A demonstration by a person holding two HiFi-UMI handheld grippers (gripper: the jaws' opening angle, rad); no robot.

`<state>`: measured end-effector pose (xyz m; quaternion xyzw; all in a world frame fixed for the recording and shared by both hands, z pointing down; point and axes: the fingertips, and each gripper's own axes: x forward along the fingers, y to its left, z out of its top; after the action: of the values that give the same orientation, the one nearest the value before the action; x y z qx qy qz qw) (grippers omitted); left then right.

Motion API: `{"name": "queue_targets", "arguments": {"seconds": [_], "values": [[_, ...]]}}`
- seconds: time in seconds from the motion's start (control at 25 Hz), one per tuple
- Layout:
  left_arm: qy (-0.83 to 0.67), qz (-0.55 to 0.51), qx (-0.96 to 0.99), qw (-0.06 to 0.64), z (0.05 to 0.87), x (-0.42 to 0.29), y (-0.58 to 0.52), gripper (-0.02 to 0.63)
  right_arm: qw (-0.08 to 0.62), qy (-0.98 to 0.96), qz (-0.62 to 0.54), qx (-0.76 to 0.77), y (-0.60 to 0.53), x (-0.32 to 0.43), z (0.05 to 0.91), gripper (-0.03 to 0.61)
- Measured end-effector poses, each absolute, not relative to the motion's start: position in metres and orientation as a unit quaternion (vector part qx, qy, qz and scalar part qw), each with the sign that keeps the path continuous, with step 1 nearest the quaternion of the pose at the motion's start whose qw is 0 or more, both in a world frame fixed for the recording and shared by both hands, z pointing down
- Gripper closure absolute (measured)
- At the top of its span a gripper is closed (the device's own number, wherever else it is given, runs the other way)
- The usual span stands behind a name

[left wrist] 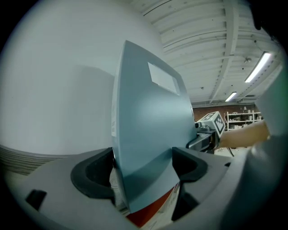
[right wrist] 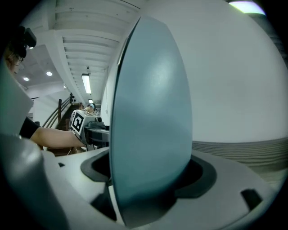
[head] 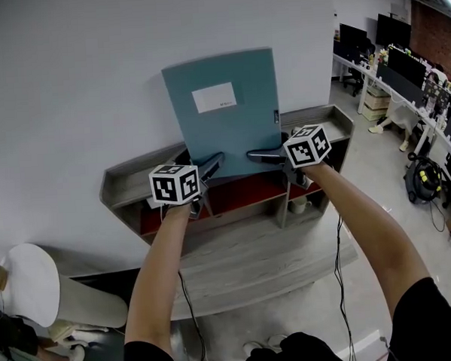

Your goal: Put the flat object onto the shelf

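Note:
A flat teal folder (head: 223, 110) with a white label stands upright against the white wall, above the grey shelf unit (head: 135, 173). My left gripper (head: 210, 168) is shut on the folder's lower left corner, and my right gripper (head: 263, 157) is shut on its lower right edge. In the left gripper view the folder (left wrist: 150, 134) rises between the two dark pads (left wrist: 90, 177), with the right gripper's marker cube behind it. The right gripper view shows the folder (right wrist: 150, 121) edge-on between the pads (right wrist: 200, 177), filling the middle.
The shelf unit has a red inner compartment (head: 241, 192) and a lower grey desk surface (head: 267, 257). A white cup (head: 298, 206) sits in the right cubby. A white chair (head: 35, 288) stands at lower left. Office desks with monitors (head: 408, 68) line the right side.

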<state>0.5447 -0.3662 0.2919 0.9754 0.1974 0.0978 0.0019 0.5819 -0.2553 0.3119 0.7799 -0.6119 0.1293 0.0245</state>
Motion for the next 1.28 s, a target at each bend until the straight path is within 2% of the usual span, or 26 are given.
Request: {"name": "queue_targets", "arguments": {"seconds": [0.28,0.48,1.28], "values": [[0.192,0.1,0.976,-0.016,0.293,0.554,-0.368,0.219,0.035,-0.613,0.137,0.777,-0.258,0.592,0.316,0.173],[0.187,0.104,0.976,-0.04,0.3,0.559,-0.367,0.219,0.082,-0.601,0.137,0.783,-0.258,0.599,0.324,0.164],[0.149,0.118,0.982,0.018,0.31,0.578,-0.369,0.219,0.075,-0.581,0.151,0.796,-0.25,0.619,0.321,0.155]]}}
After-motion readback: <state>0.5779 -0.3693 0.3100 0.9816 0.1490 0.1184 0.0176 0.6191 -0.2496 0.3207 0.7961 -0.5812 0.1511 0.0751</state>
